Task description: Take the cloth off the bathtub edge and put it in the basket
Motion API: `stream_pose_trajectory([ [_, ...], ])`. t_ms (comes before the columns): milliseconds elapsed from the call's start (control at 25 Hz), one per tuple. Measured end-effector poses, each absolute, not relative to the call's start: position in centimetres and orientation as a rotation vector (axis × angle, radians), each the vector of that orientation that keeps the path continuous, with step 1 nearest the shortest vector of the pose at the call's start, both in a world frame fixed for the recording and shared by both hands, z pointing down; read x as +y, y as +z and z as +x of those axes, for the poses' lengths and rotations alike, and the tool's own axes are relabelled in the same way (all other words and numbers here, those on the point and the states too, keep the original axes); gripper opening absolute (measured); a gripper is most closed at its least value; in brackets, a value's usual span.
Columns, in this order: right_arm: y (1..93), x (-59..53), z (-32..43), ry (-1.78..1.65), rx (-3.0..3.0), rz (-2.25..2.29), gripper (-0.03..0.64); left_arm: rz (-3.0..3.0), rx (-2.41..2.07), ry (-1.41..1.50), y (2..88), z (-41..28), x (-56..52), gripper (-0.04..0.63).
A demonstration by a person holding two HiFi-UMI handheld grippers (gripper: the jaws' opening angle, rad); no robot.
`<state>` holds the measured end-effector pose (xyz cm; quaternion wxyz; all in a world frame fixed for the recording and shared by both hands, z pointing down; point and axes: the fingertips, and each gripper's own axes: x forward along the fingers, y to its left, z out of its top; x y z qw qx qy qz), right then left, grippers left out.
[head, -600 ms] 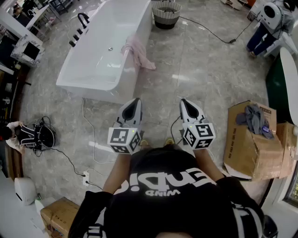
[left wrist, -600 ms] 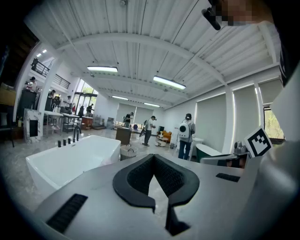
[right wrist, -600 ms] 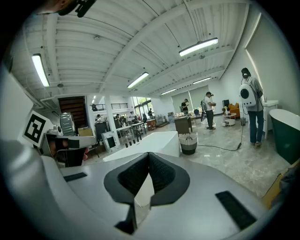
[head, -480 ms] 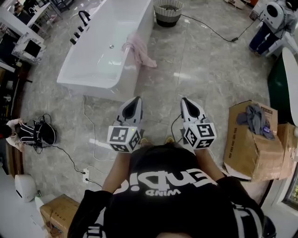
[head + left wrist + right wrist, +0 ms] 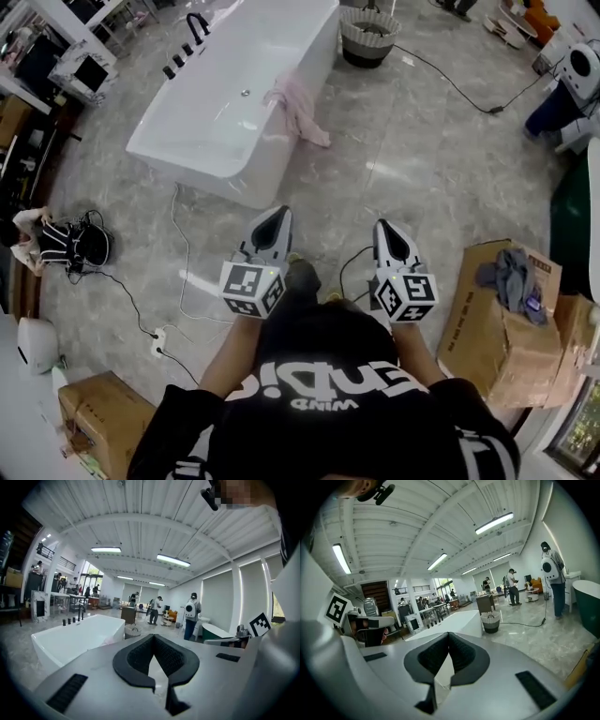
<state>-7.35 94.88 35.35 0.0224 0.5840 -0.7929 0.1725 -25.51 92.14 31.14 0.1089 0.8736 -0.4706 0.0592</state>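
A pink cloth [image 5: 298, 106] hangs over the near right edge of the white bathtub [image 5: 216, 141], with its end trailing toward the floor. The striped woven basket [image 5: 368, 35] stands on the floor past the tub's far corner. My left gripper [image 5: 280, 213] and right gripper [image 5: 382, 225] are held side by side at waist height, well short of the tub, both shut with nothing between the jaws. In the left gripper view the tub [image 5: 77, 637] and basket [image 5: 132, 631] lie ahead of the jaws. The right gripper view shows the tub [image 5: 452, 623] and basket [image 5: 491, 622].
A cardboard box [image 5: 502, 328] with grey clothes on it stands at the right, beside a dark green tub [image 5: 574, 220]. Cables and a power strip [image 5: 157, 339] run over the marble floor at the left. A person crouches at far left [image 5: 52, 244]. Other people stand far off.
The tub, cloth and basket have slid lower in the head view as I have stepped toward them. Both grippers keep their pose, still shut.
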Motion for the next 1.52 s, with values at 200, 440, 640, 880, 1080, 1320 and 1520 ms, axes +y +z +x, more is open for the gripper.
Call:
stream_pose_trajectory([
  [200, 36.0, 91.5, -6.5, 0.562, -2.434, 1.81, 0.014, 2.578, -1.404, 0.152, 30.9, -25.0, 88.9, 0.012],
  [440, 35.9, 84.7, -6.6, 0.549, -2.421, 1.794, 0.013, 2.595, -1.388, 0.126, 30.9, -25.0, 81.0, 0.012],
  [640, 35.3, 77.5, -7.2, 0.532, -2.404, 1.783, 0.014, 2.622, -1.383, 0.122, 30.0, -25.8, 72.5, 0.013],
  [880, 34.5, 69.5, -8.1, 0.534, -2.377, 1.831, 0.014, 2.629, -1.334, 0.107, 29.3, -26.7, 64.2, 0.013],
  [1080, 33.6, 64.8, -8.8, 0.525, -2.36, 1.862, 0.014, 2.663, -1.274, 0.117, 28.9, -26.5, 58.9, 0.012],
  [1320, 33.4, 61.0, -8.3, 0.506, -2.341, 1.862, 0.013, 2.655, -1.277, 0.09, 28.8, -26.3, 54.5, 0.012],
  [1520, 33.6, 56.9, -7.6, 0.513, -2.332, 1.857, 0.014, 2.621, -1.267, 0.116, 30.1, -25.6, 51.0, 0.012],
])
